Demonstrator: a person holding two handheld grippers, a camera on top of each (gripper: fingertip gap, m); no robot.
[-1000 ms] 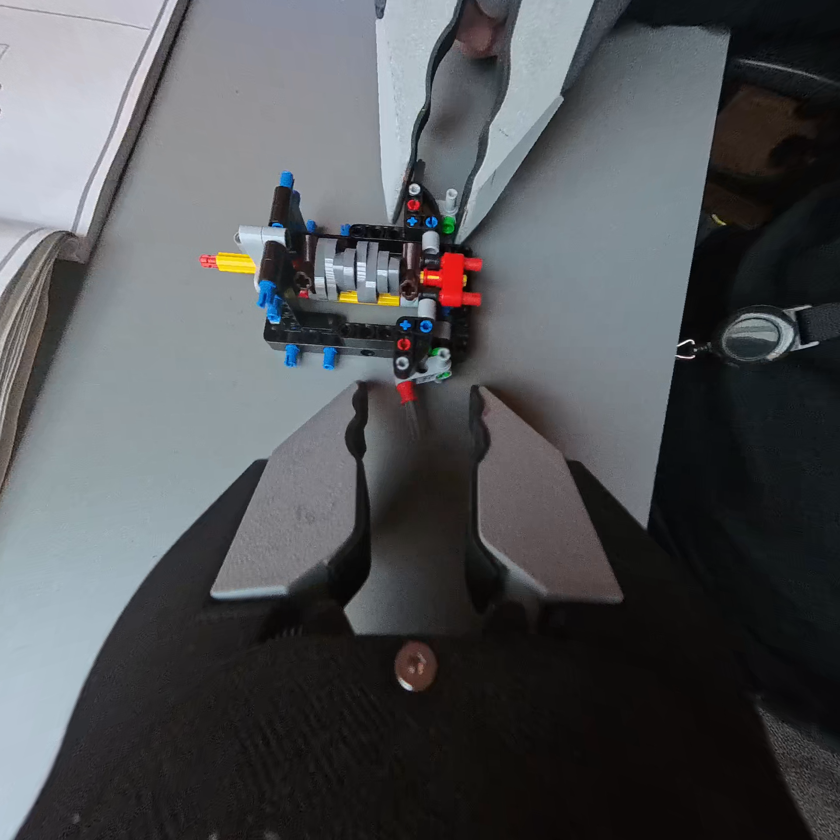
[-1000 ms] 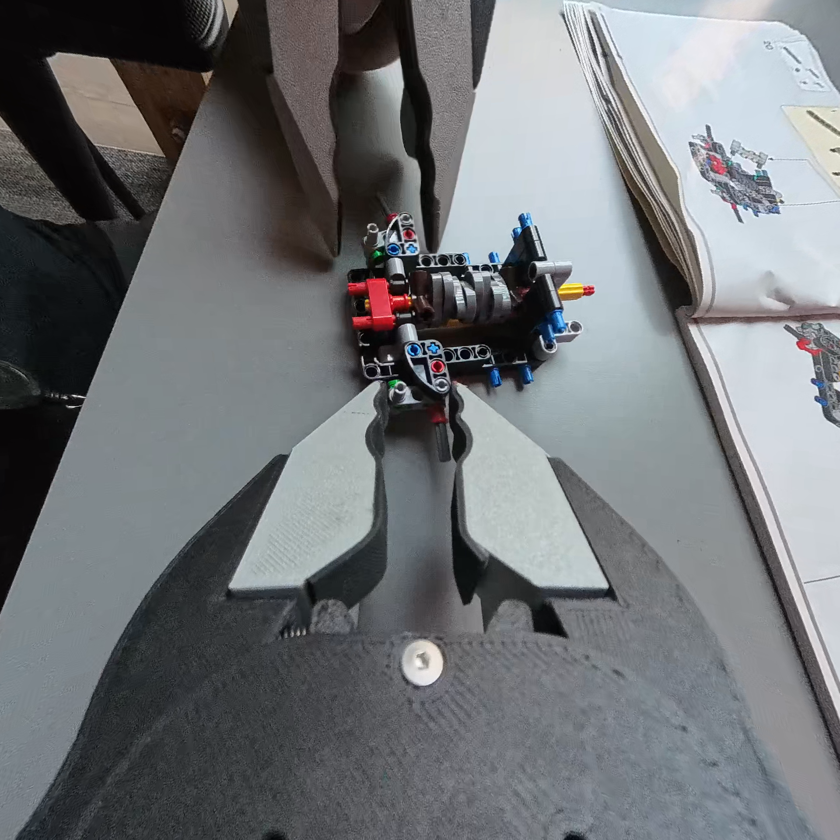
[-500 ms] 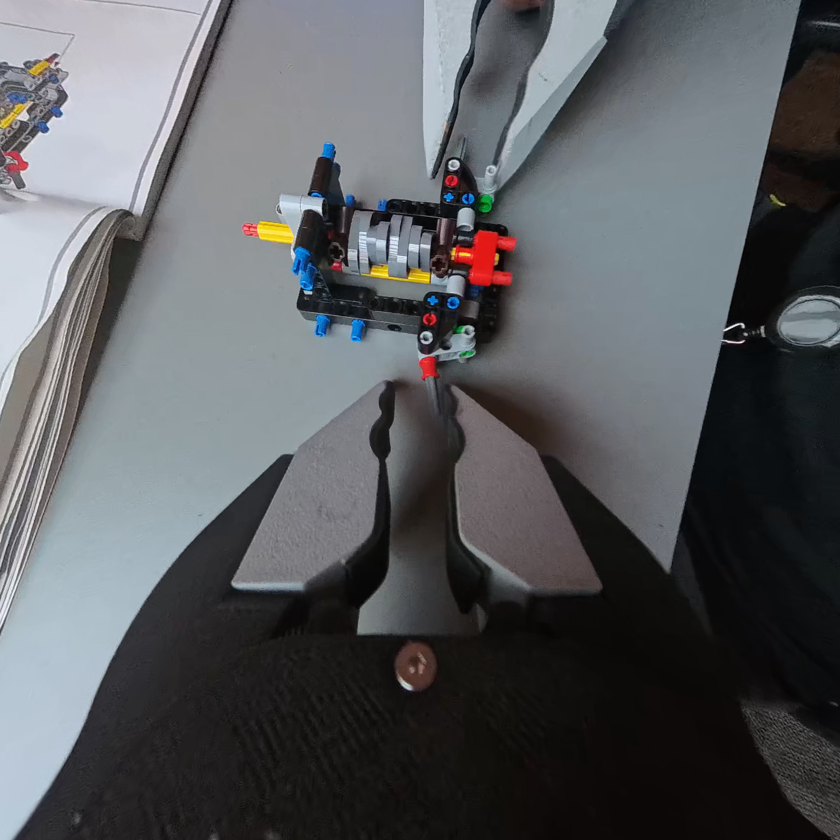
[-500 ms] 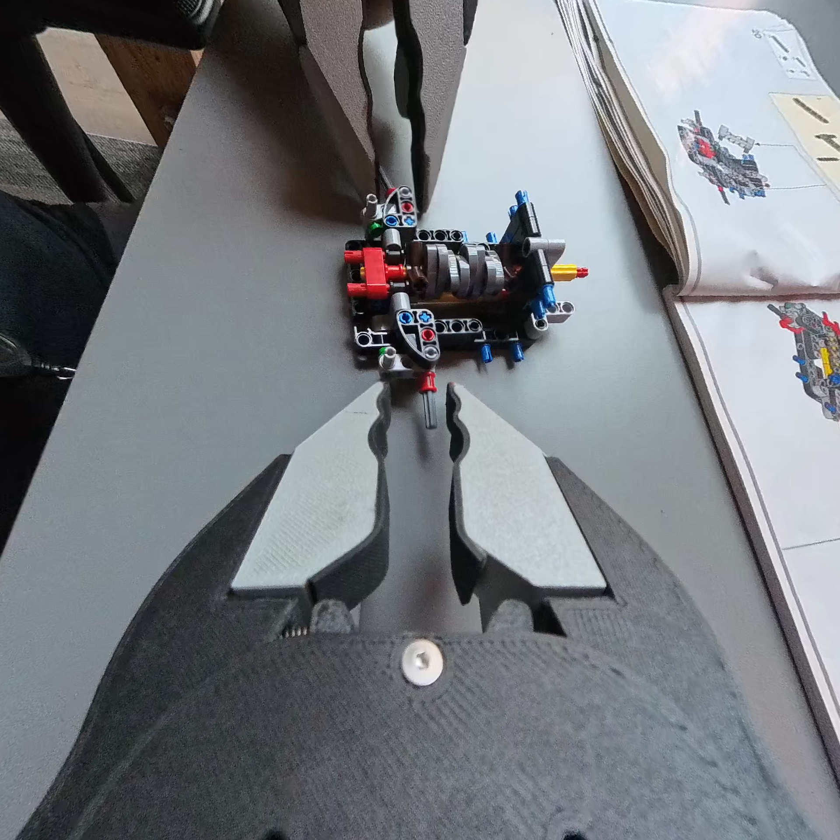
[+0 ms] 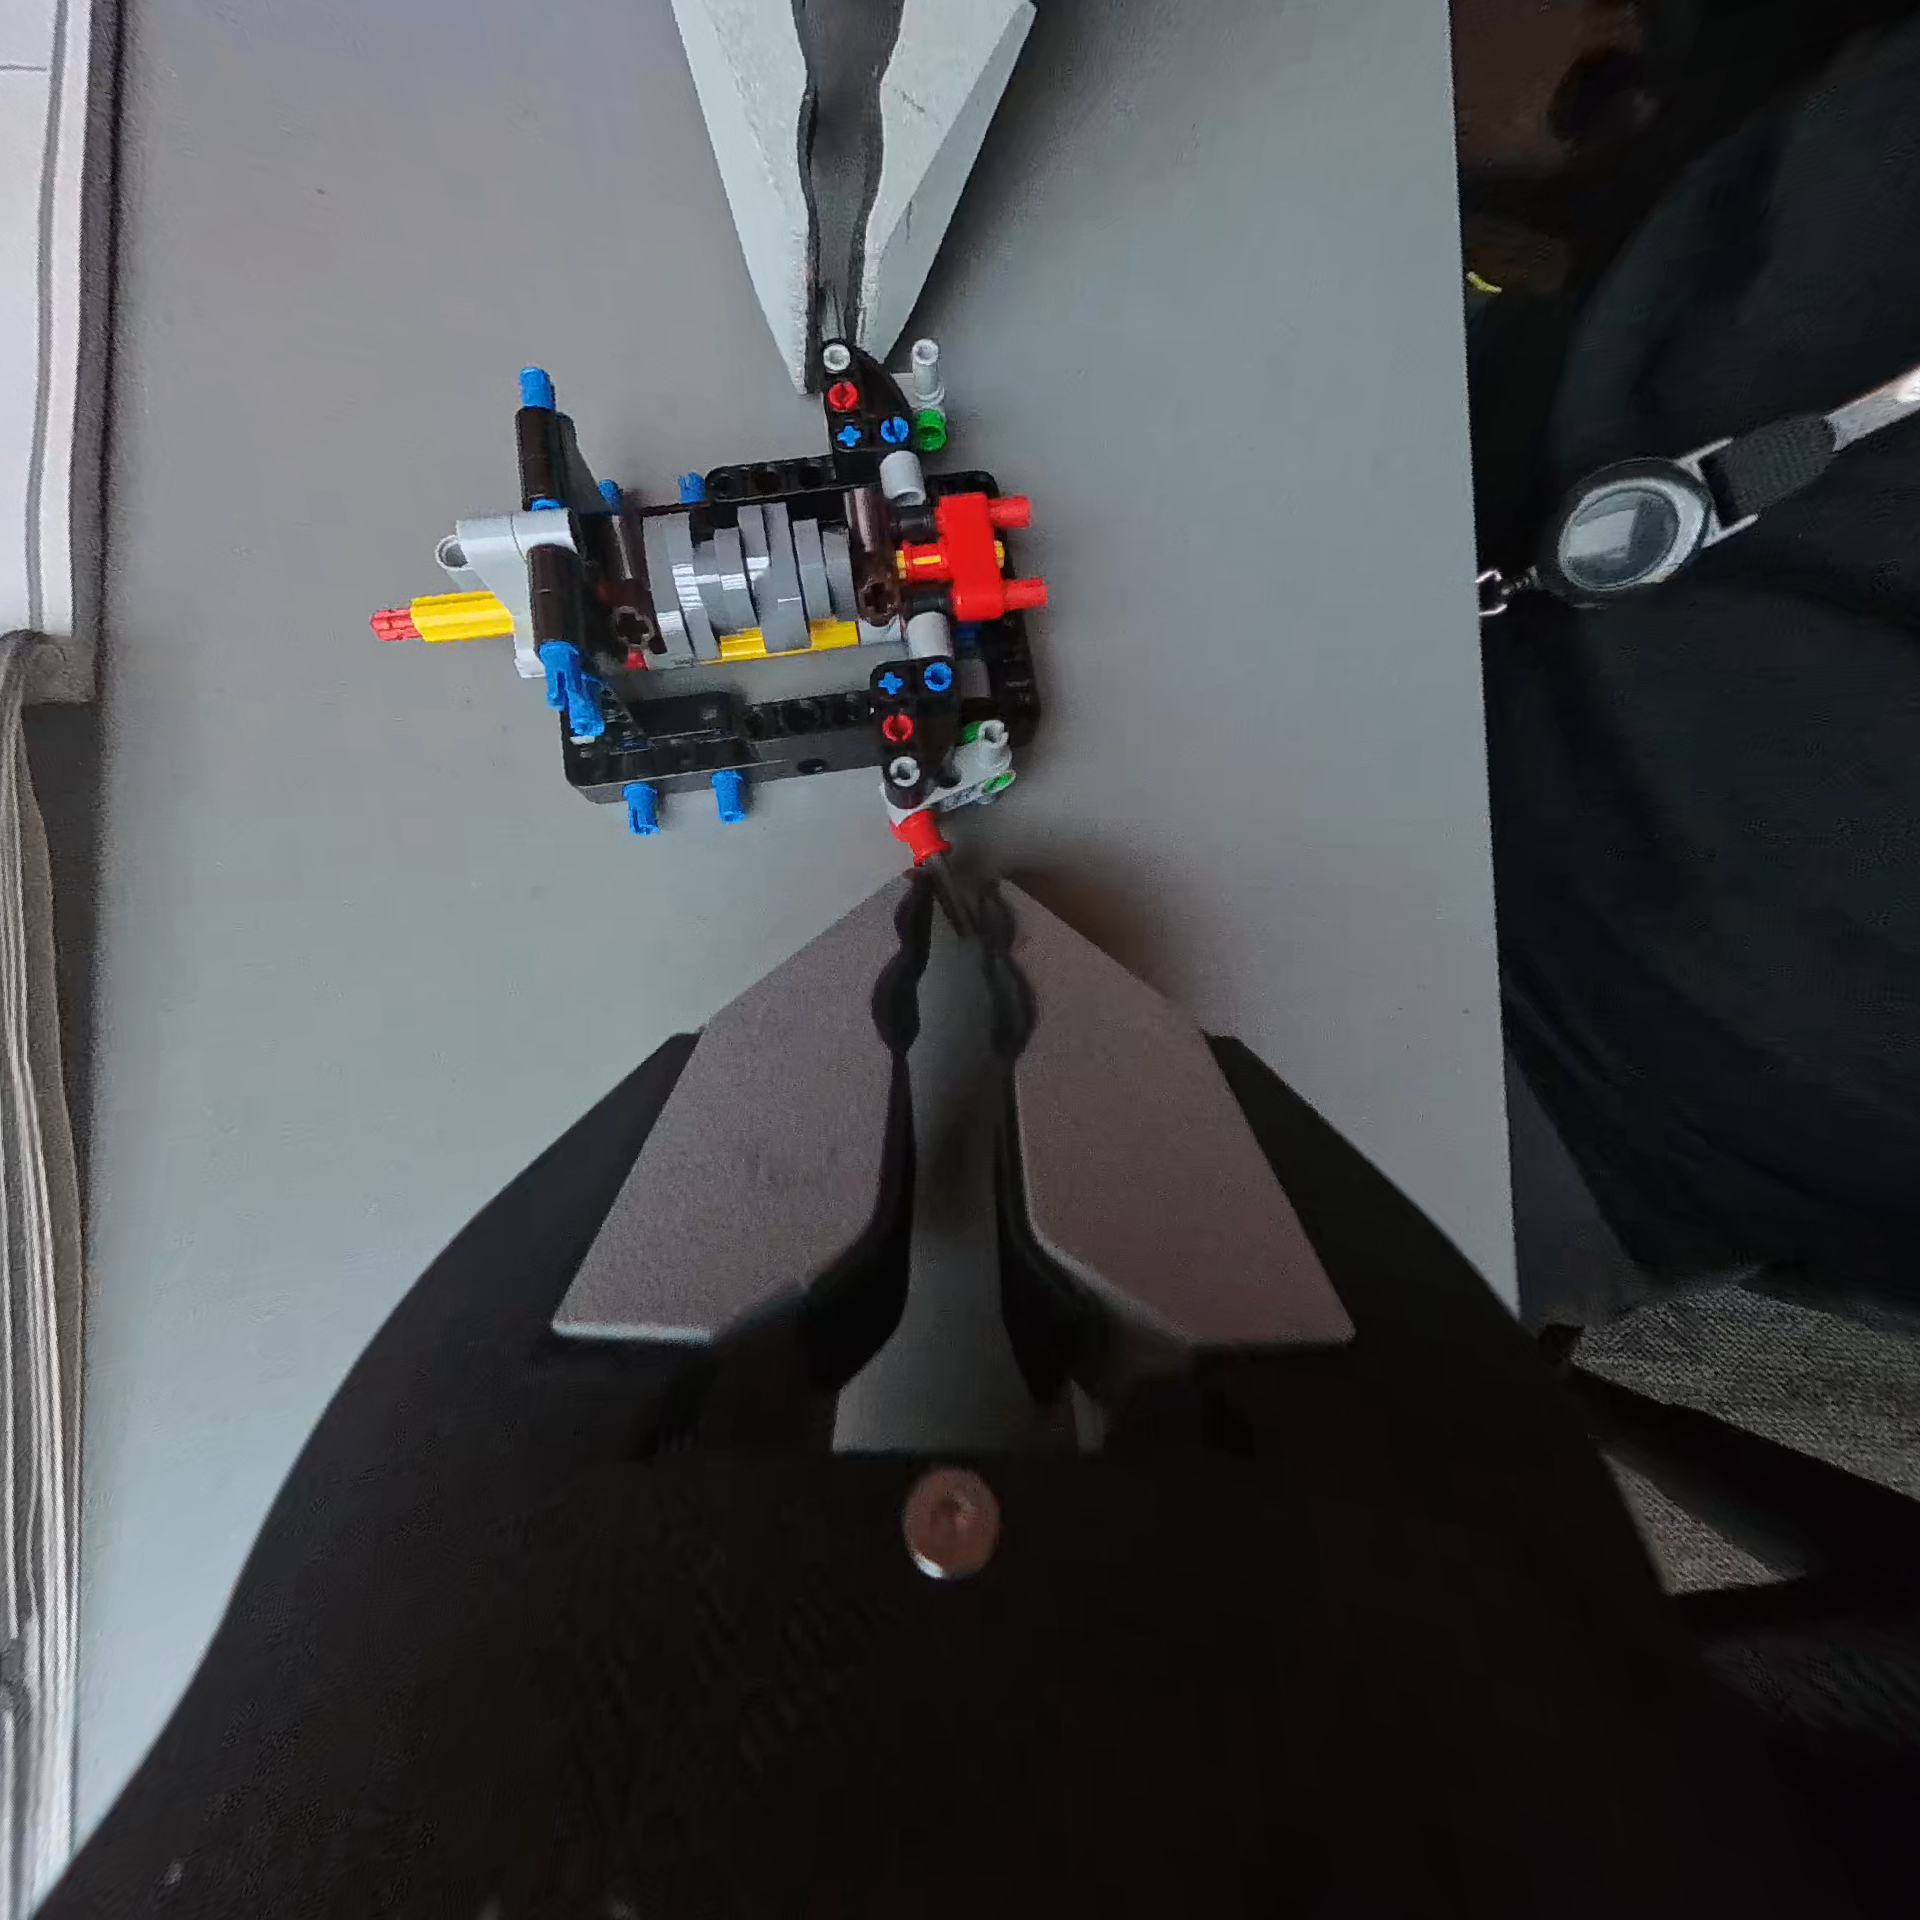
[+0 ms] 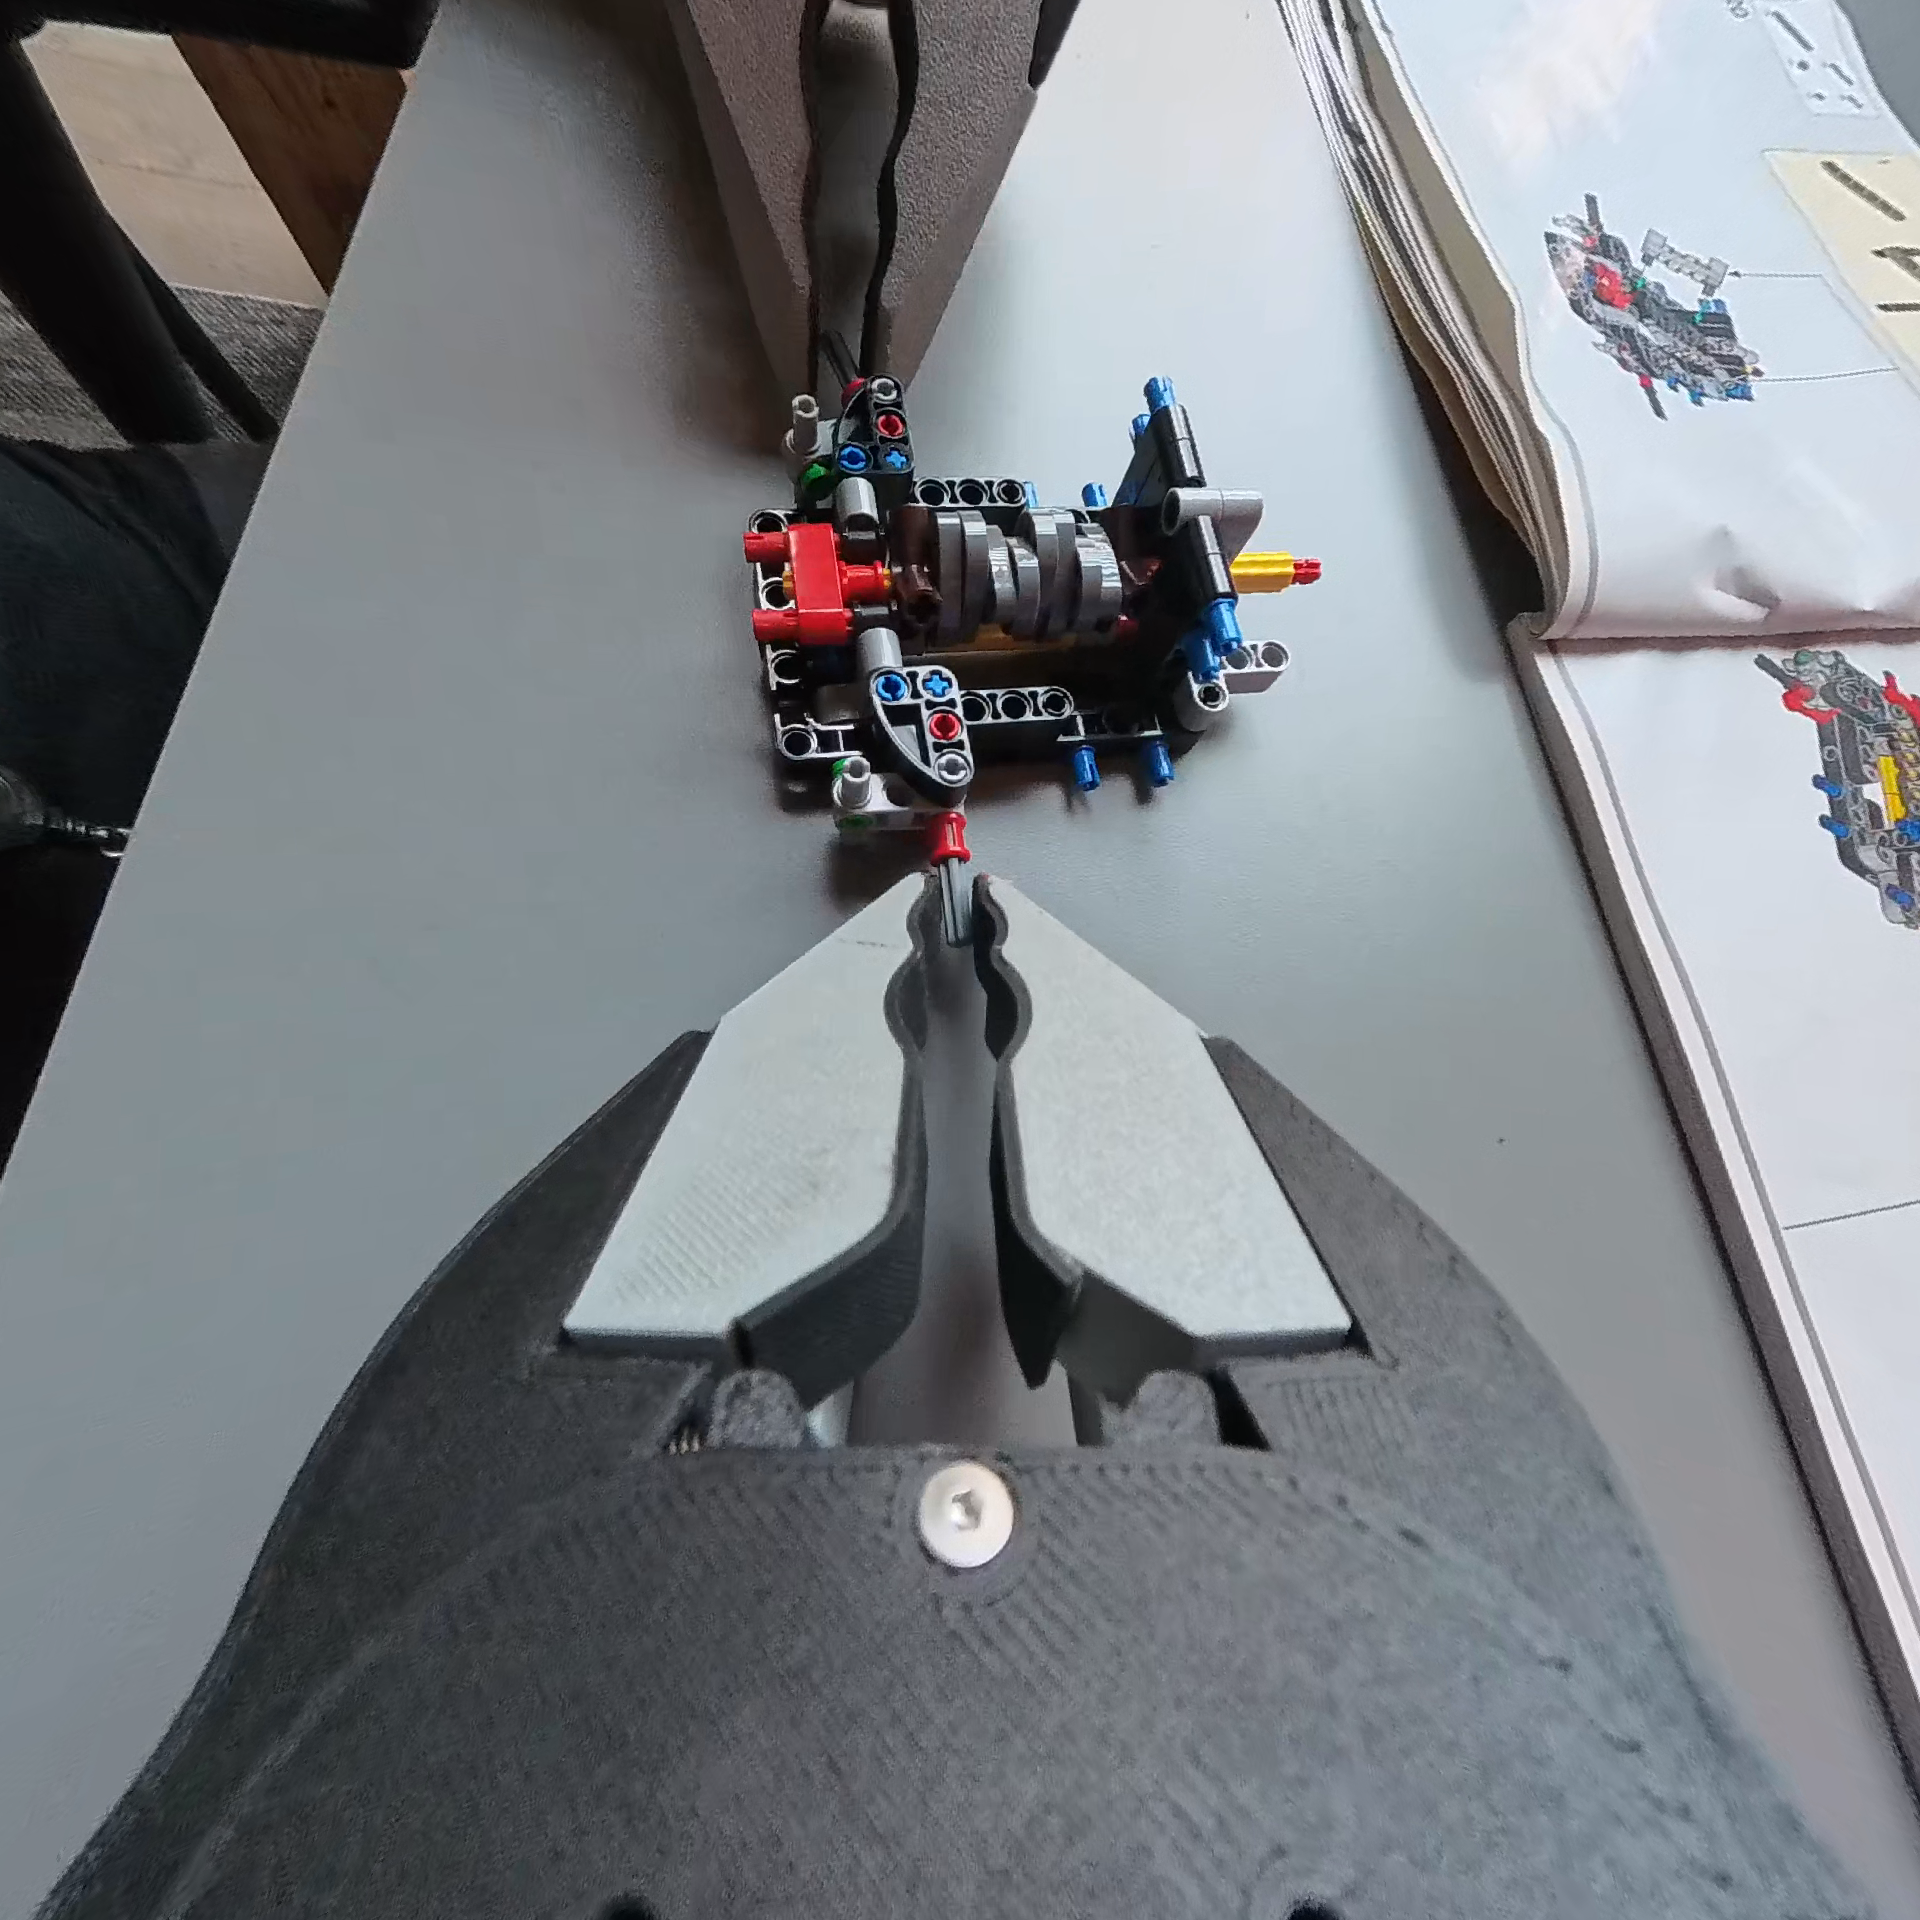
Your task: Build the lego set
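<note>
A partly built lego assembly (image 5: 769, 603) with a black frame, grey gears, a red block and a yellow axle lies on the grey table (image 5: 312, 1039). A dark axle with a red end (image 5: 928, 847) sticks out of its near side. My left gripper (image 5: 951, 896) is shut on that axle's tip. In the right wrist view the assembly (image 6: 997, 613) has another dark axle with a red end (image 6: 950, 847) on its near side. My right gripper (image 6: 954, 902) is shut on it. Each gripper also shows at the far side in the other's view, left (image 6: 847, 343) and right (image 5: 831, 312).
An open instruction booklet (image 6: 1714, 436) lies along one side of the table and shows at the left edge of the left wrist view (image 5: 31, 935). A person in dark clothing with a badge reel (image 5: 1621, 540) is beyond the table's other edge (image 5: 1475, 935). Left tips to right tips: about 11 cm.
Both grippers have closed from open onto the axles on opposite sides of the assembly. The assembly has stayed on the table.
</note>
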